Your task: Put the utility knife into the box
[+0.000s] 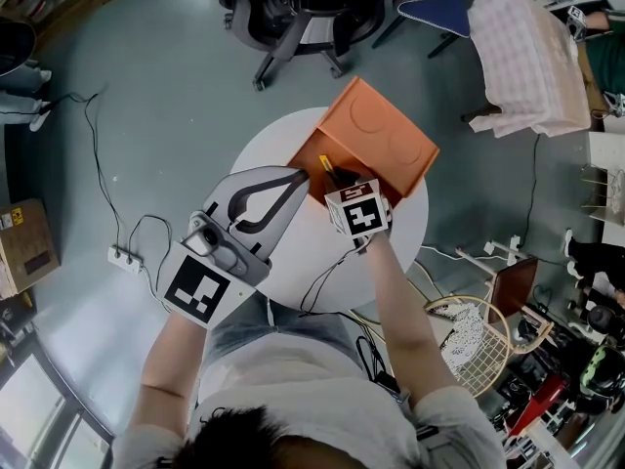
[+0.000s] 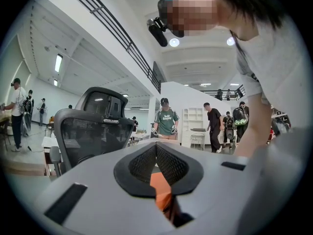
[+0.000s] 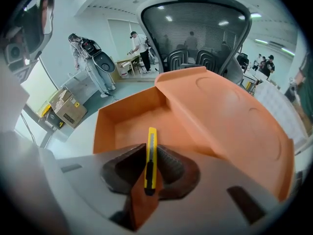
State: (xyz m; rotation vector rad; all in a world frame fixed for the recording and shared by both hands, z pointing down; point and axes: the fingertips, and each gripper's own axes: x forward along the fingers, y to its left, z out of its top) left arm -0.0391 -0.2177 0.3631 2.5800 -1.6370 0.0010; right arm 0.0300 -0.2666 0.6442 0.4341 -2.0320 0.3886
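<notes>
An orange box (image 1: 383, 141) lies on the round white table (image 1: 266, 152) with its lid folded open to the right; its empty cavity (image 3: 131, 124) faces me in the right gripper view. My right gripper (image 1: 338, 178) (image 3: 150, 153) is shut on a yellow utility knife (image 3: 151, 158) (image 1: 327, 167), held lengthwise between the jaws, tip pointing over the box's near wall. My left gripper (image 1: 296, 176) (image 2: 156, 146) is shut with nothing in it, its tips close to the box's left corner. Orange shows through the gap behind its pads.
A black office chair (image 1: 293, 18) stands beyond the table. A power strip (image 1: 125, 258) and cables lie on the floor at left, and a cardboard box (image 1: 24, 247) at far left. A wire basket (image 1: 474, 345) stands at right. Several people stand far off in the room.
</notes>
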